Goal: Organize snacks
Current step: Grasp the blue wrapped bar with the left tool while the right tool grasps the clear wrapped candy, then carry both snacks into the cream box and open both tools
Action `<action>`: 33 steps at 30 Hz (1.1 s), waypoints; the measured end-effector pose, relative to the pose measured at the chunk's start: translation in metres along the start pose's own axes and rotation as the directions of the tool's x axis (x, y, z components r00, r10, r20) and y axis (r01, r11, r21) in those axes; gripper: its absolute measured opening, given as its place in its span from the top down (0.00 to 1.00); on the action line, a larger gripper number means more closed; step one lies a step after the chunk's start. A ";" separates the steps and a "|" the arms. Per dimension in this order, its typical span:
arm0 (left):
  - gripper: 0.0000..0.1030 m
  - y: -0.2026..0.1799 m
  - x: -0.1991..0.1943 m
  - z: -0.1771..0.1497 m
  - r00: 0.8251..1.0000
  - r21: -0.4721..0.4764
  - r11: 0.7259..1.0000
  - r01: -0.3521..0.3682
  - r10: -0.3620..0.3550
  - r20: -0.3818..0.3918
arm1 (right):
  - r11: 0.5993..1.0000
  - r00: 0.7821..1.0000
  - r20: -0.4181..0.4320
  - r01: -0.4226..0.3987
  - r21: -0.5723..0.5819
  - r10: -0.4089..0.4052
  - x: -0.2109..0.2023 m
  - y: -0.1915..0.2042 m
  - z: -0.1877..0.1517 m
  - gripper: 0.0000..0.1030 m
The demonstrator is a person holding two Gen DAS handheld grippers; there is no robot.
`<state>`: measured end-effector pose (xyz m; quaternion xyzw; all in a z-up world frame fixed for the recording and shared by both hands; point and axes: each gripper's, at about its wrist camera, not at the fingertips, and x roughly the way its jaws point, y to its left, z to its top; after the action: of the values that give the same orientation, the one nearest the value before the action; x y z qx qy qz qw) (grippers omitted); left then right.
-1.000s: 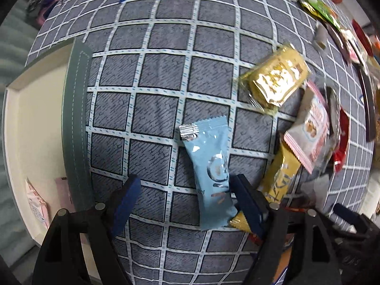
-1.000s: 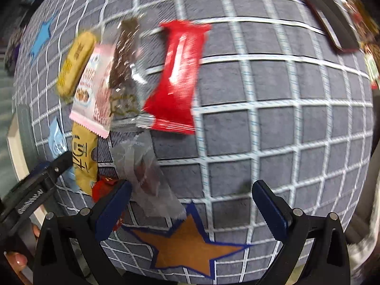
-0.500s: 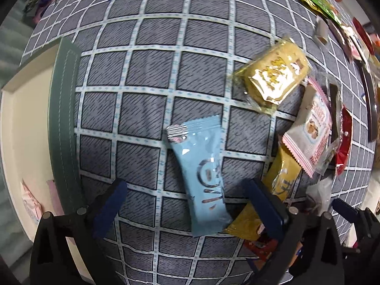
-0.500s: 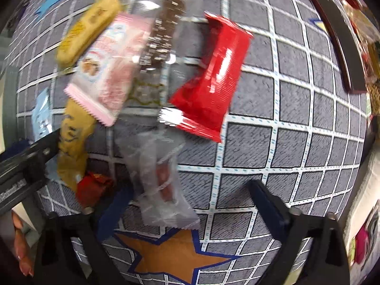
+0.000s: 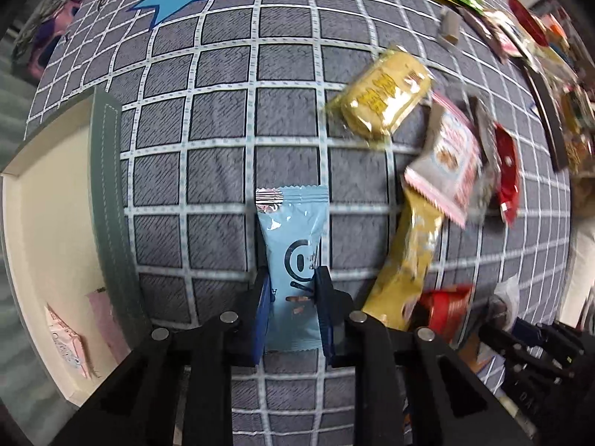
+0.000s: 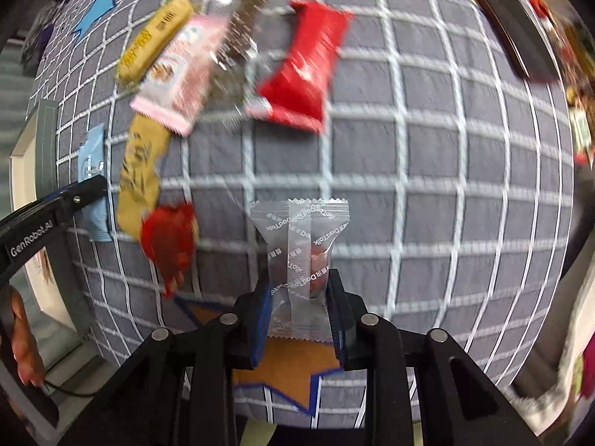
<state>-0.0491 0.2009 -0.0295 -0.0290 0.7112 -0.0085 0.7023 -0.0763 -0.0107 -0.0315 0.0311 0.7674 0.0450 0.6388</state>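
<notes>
While both hands are loaded, here is how it stands.

Left gripper: the left gripper (image 5: 290, 297) has its fingers closed in tight on the blue packet (image 5: 292, 245), pinching the lower half across its width; the crimped top end sticks out forward over the grid cloth (image 5: 219, 119).

Right gripper: the right gripper (image 6: 299, 297) is clamped the same way on the clear wrapper (image 6: 299, 252), something pinkish showing inside, sealed end fanning out ahead of the fingers.

Where the snacks are: two in hand, the rest loose in a cluster on the cloth: yellow biscuit pack (image 5: 383, 102), pink-edged packet (image 5: 446, 160), long gold bar (image 5: 405, 260), red packet (image 6: 303, 78) and a small red sachet (image 6: 169, 238). From the right view the picture is smeared, so fine detail is lost.

Destination: likely the cream tray (image 5: 41, 204) at the left edge, green rim, with a pink packet (image 5: 68, 345) already lying in it.

Handling: these look feather-light, crinkly and slick. The film gives under pressure, so a grip across the filled middle, as now, should hold better than one on the flat sealed ends. Contents may crush if squeezed hard.

Risk: a glossy wrapper could slide out of the fingers on a fast swing.
</notes>
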 end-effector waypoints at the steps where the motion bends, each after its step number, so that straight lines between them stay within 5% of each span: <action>1: 0.75 0.003 -0.001 -0.008 1.000 0.010 1.000 0.006 -0.006 0.005 | 1.000 1.000 -0.005 -0.007 0.017 0.008 0.002 -0.004 -0.008 0.71; 14: 0.75 0.016 -0.066 -0.067 0.991 0.076 0.994 0.079 -0.087 0.100 | 0.996 0.999 0.025 -0.033 0.083 0.031 -0.020 -0.007 -0.082 0.71; 24: 0.75 0.079 -0.104 -0.074 0.974 -0.047 0.994 0.103 -0.091 0.205 | 0.999 0.995 0.088 -0.038 -0.030 0.041 -0.060 0.026 -0.067 0.71; 33: 0.75 0.128 -0.119 -0.073 0.959 -0.163 0.979 0.119 -0.071 0.273 | 0.980 0.992 0.103 -0.050 -0.191 0.071 -0.090 0.126 -0.025 0.71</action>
<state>-0.1244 0.3325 0.0839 -0.1265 0.6063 0.0252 0.7847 -0.0857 0.1041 0.0743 -0.0035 0.7223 0.1348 0.6783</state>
